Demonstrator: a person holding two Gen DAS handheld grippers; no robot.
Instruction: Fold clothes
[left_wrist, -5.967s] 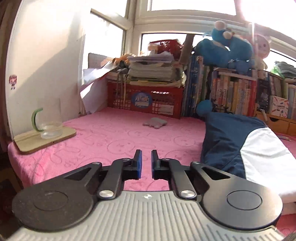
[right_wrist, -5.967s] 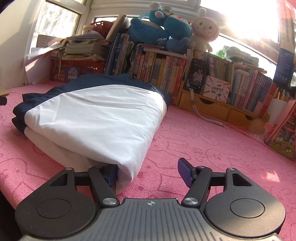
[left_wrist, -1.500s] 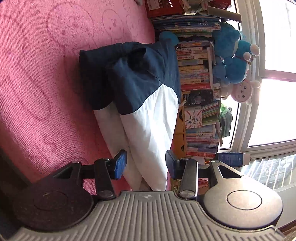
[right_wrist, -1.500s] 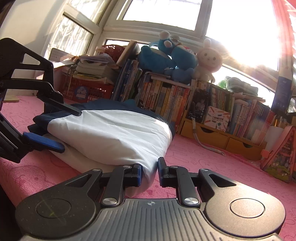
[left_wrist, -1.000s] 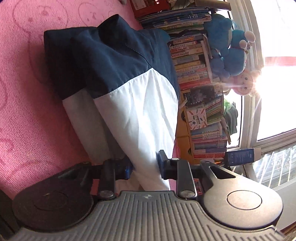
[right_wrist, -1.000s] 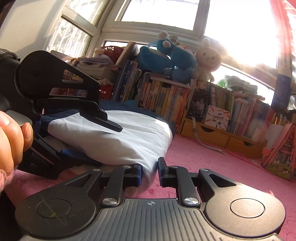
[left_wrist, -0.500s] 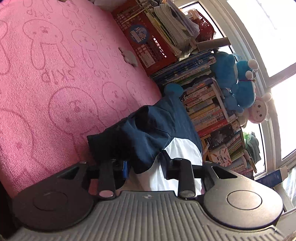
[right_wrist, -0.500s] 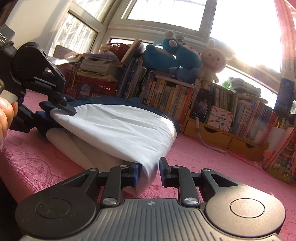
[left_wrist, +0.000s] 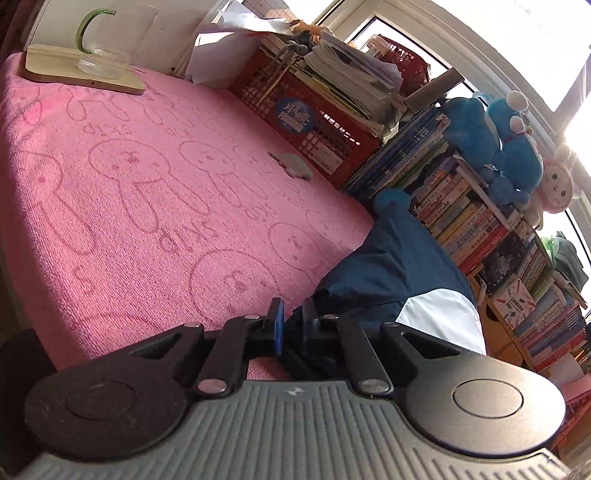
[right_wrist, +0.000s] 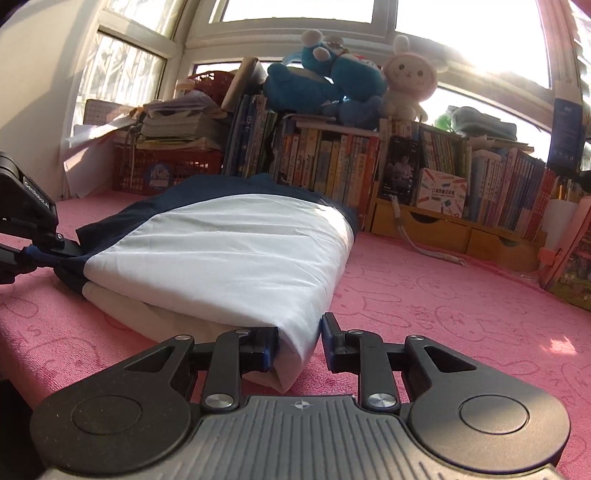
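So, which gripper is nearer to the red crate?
Left. The left gripper pinches the garment's navy end, on the red crate's side; the right gripper straddles the white corner, farther away.

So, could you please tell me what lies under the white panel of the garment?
Under the white panel a cream folded layer shows at the edge; anything deeper is covered.

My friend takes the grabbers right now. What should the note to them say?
Left gripper: shut on the navy corner of the jacket.
Right gripper: fingers either side of the white corner, a small gap on the right, so the grip looks loose or open.
The jacket lies folded in layers on the pink blanket, in front of the bookshelf.
Done: the main folds.
Left: probably one more fold or straightening, then let go.
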